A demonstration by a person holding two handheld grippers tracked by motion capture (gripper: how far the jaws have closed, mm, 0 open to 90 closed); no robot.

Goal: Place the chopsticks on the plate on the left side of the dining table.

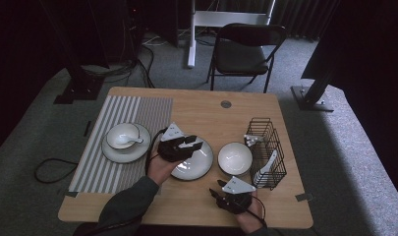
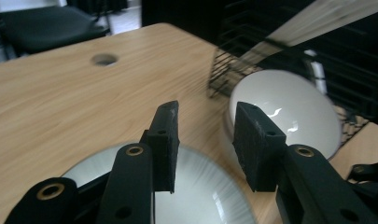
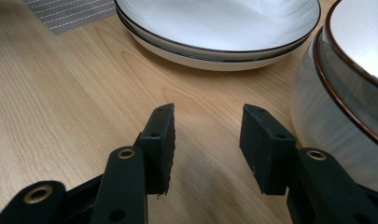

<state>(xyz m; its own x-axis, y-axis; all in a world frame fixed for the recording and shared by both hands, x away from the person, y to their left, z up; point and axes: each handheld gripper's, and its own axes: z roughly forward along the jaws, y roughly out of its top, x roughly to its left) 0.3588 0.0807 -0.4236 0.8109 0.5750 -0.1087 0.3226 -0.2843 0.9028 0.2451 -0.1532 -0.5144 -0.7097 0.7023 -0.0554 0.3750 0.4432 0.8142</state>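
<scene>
**Both grippers apart, holding nothing**

The left gripper (image 1: 195, 142) hangs over the plate (image 1: 199, 164), jaws wide and empty; the bowl (image 2: 289, 109) sits just beyond its fingertips. The right gripper (image 3: 206, 135) is wide too, over bare table (image 3: 60, 102), the bowl beside its right finger.

Dim high view, motion-blurred close-ups

overhead forward-down, tool views close, sharing plate (image 1: 199, 162)

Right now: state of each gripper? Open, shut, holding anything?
Left gripper: open, empty, hovering over the plate.
Right gripper: open, empty, low over bare table near the bowl.
</scene>
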